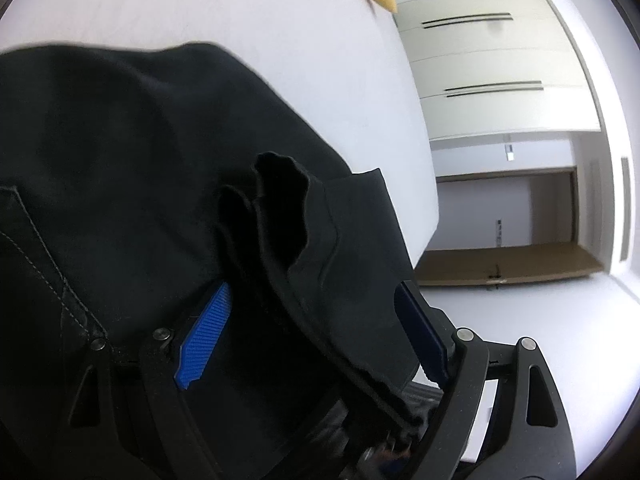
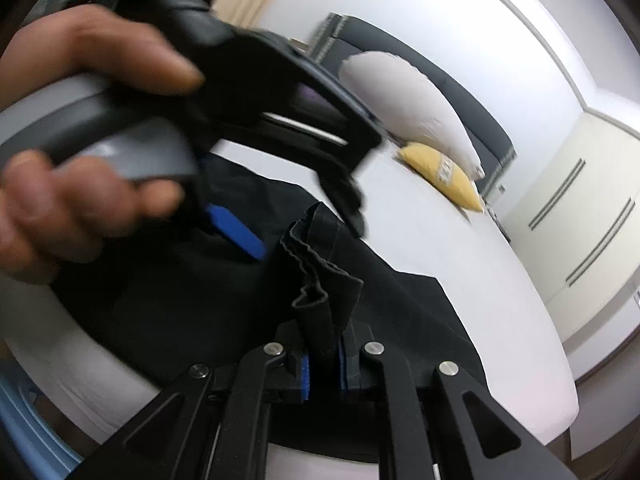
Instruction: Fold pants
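My right tongs (image 2: 323, 364) are clamped on a bunched hem of the black pants (image 2: 200, 300), which lie spread on the white bed (image 2: 460, 248). My left tongs (image 1: 308, 344) stand apart, cloth loose between the pads. My left hand (image 2: 80, 120) blocks the view; a yellow cushion (image 2: 444, 176) and white pillow (image 2: 408, 100) sit beyond.

Pretty plain bedroom tbh: a big bed (image 2: 460, 280) with a white sheet, a white pillow (image 2: 408, 100) and a yellow cushion (image 2: 440, 176) up by the dark headboard (image 2: 472, 96). Cream wardrobe (image 1: 488, 68) with long dark handles along one wall, white walls (image 2: 500, 20), a wood-framed doorway (image 1: 552, 216) past the bed. Bright, even light everywhere.
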Tool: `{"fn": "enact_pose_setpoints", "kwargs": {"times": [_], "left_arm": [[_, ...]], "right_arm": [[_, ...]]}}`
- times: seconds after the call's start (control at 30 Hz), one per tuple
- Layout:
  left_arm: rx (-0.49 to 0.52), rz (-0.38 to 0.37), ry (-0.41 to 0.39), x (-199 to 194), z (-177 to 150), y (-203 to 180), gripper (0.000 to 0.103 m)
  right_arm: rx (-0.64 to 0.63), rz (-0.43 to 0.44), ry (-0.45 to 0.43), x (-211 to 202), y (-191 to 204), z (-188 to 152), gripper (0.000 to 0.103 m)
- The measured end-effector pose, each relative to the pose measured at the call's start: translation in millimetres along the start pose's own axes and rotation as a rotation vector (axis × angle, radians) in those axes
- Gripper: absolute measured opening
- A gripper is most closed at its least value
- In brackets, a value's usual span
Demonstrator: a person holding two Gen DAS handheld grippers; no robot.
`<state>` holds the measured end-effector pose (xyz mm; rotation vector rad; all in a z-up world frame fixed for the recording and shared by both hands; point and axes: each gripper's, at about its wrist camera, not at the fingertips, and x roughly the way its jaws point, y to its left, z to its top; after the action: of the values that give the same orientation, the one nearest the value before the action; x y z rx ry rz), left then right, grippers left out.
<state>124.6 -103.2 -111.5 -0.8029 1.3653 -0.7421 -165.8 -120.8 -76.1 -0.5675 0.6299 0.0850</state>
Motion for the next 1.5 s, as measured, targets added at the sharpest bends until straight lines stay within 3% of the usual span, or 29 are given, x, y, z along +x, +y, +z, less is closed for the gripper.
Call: {"fn": "enact_pose_setpoints", "kwargs": {"times": [0.1,0.17,0.2,0.23,0.33,0.57,0.73,0.87,1.03,1.13,1.2,1.23,1.27,1.33,1.37,1.5], "left_arm": [[-0.025,-0.069,-0.013,-3.5,6.1,9.1,0.081],[-0.012,-0.076,-0.01,-6.4,9.2,9.9,0.06],[-0.002,-0.066,0.005,-6.4,11.6,9.9,0.033],[0.006,-0.054,0.02,-5.6,14.4,10.3,0.023],[0.071,-0.019,0.042,-14.4,19.2,6.4,0.01],[0.221,0.11,0.038,-51.6,18.3,-7.8,0.008],[0.186,0.174,0.022,-63.9,2.3,8.2,0.008],[0.179,0.228,0.032,-49.5,-4.4,23.0,0.008],[0.174,0.24,0.035,-39.2,0.1,19.2,0.01],[0.173,0.258,0.028,-46.6,2.2,22.2,0.016],[0.182,0.292,0.01,-54.2,-0.4,21.8,0.016],[0.189,0.333,-0.004,-57.5,-0.3,24.8,0.016],[0.187,0.371,-0.021,-57.1,2.6,20.4,0.016],[0.19,0.44,-0.072,-72.1,-1.5,16.6,0.016],[0.198,0.452,-0.096,-77.0,-3.5,11.6,0.016],[0.272,0.318,-0.135,-74.4,-14.6,-26.7,0.016]], "right_arm": [[-0.012,0.009,-0.017,-3.8,6.9,4.4,0.011],[-0.034,0.015,-0.02,-4.3,11.8,7.6,0.011],[-0.039,0.02,-0.02,-3.9,13.1,9.0,0.011],[-0.042,0.024,-0.021,-6.2,16.8,11.5,0.011],[-0.054,0.042,-0.027,-6.7,17.4,18.2,0.011],[-0.142,0.116,-0.019,1.3,39.0,28.4,0.011],[-0.174,0.171,0.008,9.7,48.8,26.6,0.011],[-0.192,0.202,0.058,27.5,49.3,20.3,0.011],[-0.163,0.22,0.083,34.8,43.4,20.8,0.013],[-0.125,0.274,0.109,34.9,32.0,22.8,0.019],[-0.049,0.391,0.116,28.2,15.4,23.0,0.035],[0.002,0.468,0.122,23.9,4.7,22.0,0.049],[0.044,0.527,0.122,20.2,-7.3,19.9,0.054],[0.134,0.628,0.124,19.7,-38.1,14.7,0.054],[0.229,0.679,0.127,26.0,-73.6,10.9,0.054],[0.612,0.758,0.151,74.8,-199.5,-7.9,0.054]]}}
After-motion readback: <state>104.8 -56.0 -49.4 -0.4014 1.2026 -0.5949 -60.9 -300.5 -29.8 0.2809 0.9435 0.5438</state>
